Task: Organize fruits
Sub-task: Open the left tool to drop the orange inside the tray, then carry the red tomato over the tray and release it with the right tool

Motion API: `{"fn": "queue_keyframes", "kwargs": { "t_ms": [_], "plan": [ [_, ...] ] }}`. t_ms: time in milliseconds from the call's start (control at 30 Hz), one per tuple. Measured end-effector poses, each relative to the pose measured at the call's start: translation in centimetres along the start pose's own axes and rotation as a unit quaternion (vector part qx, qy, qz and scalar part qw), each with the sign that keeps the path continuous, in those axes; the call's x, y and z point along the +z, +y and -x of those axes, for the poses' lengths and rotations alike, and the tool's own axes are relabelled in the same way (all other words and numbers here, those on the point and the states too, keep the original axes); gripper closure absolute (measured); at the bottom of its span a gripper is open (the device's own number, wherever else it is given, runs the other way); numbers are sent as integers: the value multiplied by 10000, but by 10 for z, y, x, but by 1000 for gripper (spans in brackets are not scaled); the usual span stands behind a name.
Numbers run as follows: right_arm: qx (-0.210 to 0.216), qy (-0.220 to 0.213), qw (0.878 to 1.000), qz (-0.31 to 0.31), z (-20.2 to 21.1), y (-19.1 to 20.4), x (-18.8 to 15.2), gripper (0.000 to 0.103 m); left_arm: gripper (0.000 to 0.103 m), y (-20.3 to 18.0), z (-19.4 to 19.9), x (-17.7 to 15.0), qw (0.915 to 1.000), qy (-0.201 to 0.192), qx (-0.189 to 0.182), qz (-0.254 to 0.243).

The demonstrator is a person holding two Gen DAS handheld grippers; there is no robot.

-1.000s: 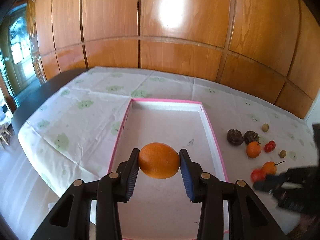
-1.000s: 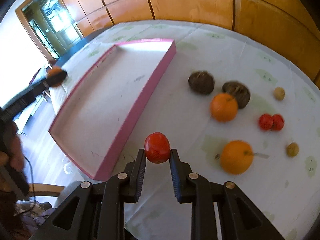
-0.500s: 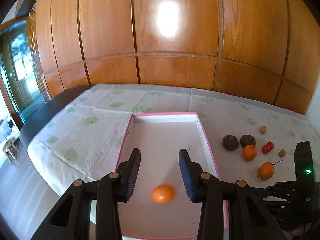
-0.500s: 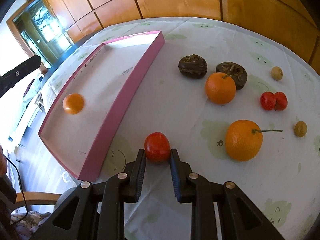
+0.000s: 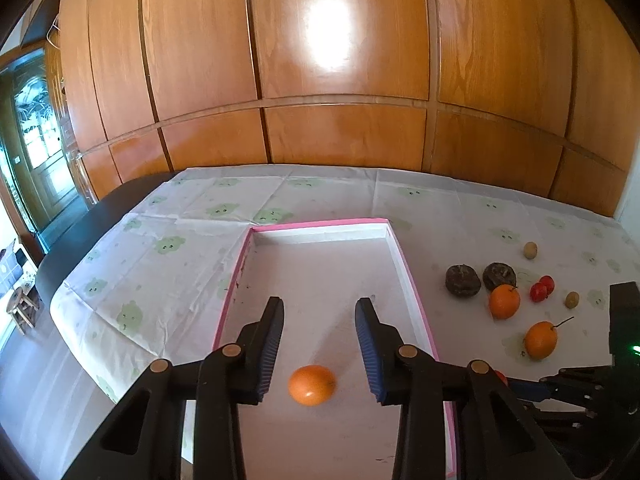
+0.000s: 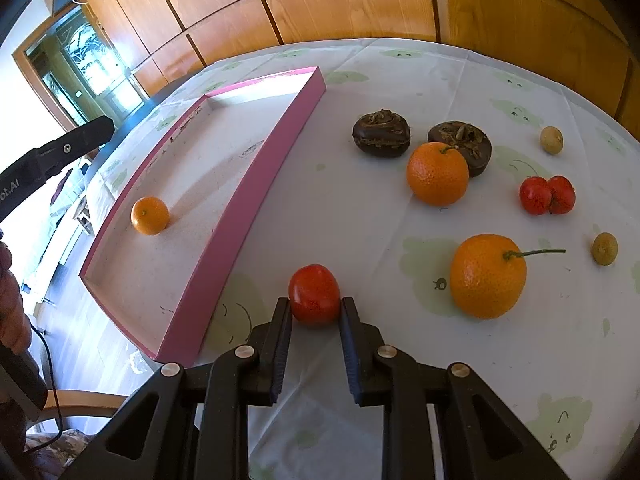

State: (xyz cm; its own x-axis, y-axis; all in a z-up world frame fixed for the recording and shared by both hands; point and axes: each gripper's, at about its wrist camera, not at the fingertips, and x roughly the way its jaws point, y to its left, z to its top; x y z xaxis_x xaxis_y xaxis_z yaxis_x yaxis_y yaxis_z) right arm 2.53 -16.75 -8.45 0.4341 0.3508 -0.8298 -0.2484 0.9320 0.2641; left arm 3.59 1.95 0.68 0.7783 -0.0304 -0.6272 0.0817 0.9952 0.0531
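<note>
A small orange [image 5: 312, 385] lies free on the white floor of the pink-rimmed tray [image 5: 320, 225], near its front end. My left gripper [image 5: 320, 308] hangs above it, jaws apart with nothing between them. In the right wrist view the same orange [image 6: 150, 215] sits by the tray's left wall [image 6: 120, 208]. My right gripper [image 6: 314, 304] is shut on a red fruit [image 6: 315, 294], just right of the tray's near corner and low over the cloth.
On the cloth right of the tray lie two dark brown fruits [image 6: 381, 133], two oranges [image 6: 437, 173] [image 6: 488, 275], a pair of red fruits [image 6: 547, 195] and two small tan ones [image 6: 551, 140]. A wooden wall stands behind the table. A person's hand [image 6: 10, 304] shows at the left.
The orange has left my left gripper's jaws and now rests in the tray. The left gripper has drawn back and up. The right gripper still holds the red fruit, closer to the cloth.
</note>
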Motion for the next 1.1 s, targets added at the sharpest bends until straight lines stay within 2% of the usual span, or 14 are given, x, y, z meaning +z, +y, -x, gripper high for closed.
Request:
{"fn": "queue_keyframes", "kwargs": {
  "t_ms": [333, 633, 733, 800, 900, 1100],
  "plan": [
    [-92, -29, 10000, -2, 1, 3, 0, 79, 63, 2, 9, 1, 9998, -103, -89, 131],
    [-206, -60, 9998, 5, 0, 7, 0, 79, 43, 10, 22, 1, 9991, -277, 44, 320],
    [-226, -66, 9997, -15, -1, 7, 1, 79, 38, 14, 25, 0, 9986, -331, 184, 376],
    [-239, -61, 9997, -32, -1, 7, 1, 79, 29, 16, 27, -1, 9980, -381, 279, 409],
    [-269, -50, 9996, -55, -1, 8, 2, 79, 21, 21, 31, -2, 9967, -472, 424, 512],
    [-300, -199, 9991, -203, 9, 6, 10, 79, 10, 32, 35, -5, 9944, -537, 642, 640]
  ]
}}
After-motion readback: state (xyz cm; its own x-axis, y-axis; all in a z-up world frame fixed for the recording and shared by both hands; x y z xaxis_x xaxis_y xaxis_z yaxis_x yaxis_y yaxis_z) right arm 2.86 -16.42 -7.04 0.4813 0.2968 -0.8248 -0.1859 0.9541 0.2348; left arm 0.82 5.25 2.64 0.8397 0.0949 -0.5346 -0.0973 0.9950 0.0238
